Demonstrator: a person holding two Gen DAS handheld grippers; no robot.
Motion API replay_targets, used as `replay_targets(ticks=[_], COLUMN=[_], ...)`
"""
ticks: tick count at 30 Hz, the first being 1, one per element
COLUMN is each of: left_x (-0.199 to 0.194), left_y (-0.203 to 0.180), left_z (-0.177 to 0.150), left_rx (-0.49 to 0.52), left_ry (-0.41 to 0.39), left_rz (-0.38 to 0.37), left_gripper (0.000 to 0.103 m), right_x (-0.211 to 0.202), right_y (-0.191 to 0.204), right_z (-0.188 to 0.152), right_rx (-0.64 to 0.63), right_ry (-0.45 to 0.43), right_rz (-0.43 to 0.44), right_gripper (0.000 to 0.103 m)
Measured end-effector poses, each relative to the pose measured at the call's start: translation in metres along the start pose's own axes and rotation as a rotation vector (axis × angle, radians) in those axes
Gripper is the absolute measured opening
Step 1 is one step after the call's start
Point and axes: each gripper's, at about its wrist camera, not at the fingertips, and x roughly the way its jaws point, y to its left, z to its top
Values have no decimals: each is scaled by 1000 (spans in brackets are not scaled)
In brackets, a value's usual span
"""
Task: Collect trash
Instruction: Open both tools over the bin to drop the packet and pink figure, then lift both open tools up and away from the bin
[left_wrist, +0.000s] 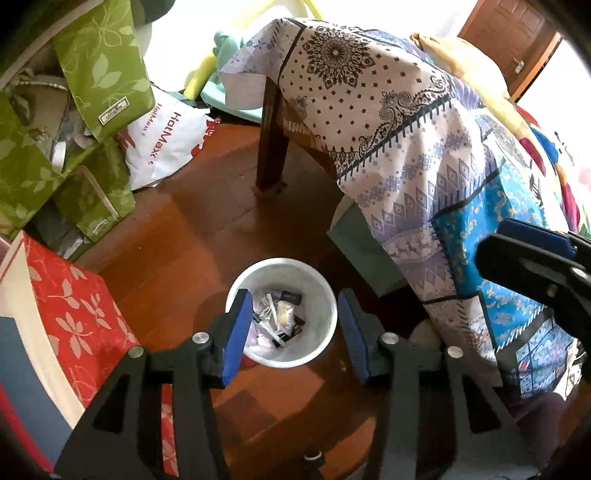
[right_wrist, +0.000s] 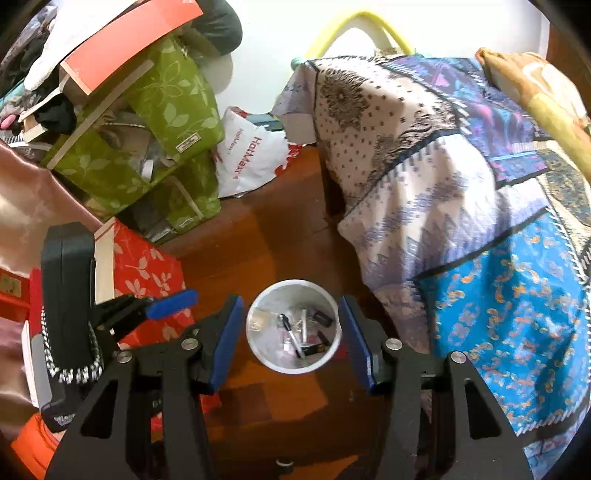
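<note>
Left gripper (left_wrist: 291, 334): jaws released, holding nothing; hovers above the bin
Right gripper (right_wrist: 291, 339): jaws spread, holding nothing
White trash bin (left_wrist: 321, 295): upright on the wooden floor (left_wrist: 192, 236), beside the patterned bedspread (left_wrist: 424, 155)
Trash (right_wrist: 301, 332): wrappers and small packets inside the bin

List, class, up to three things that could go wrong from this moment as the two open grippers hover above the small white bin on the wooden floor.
1. The small white round bin stands free on the wooden floor; a descending left gripper or right gripper might tip it, spilling its wrappers.
2. The patterned hanging bedsheet drapes close beside the bin and could snag a finger.
3. Both grippers crowd one spot and may collide.
</note>
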Motion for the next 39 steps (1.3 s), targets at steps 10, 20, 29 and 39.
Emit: replay_targets(ticks=[10, 20, 29, 39], left_x=[-82, -212, -327, -391], left_y=[-14, -61, -112, -132], left_z=[-17, -57, -115, -187], left_rx=[56, 187, 353, 418], left_ry=[-118, -343, -563, -721], left_rz=[4, -41, -195, -299], left_gripper=[47, 47, 47, 55], right_x=[-59, -183, -301, -366], right_y=[4, 15, 31, 74], right_z=[-29, -90, -166, -245], right_rx=[6, 80, 193, 297], right_ry=[-81, -325, -624, -847], right_rz=[-29, -111, -303, -499], right_gripper=[50, 50, 50, 52])
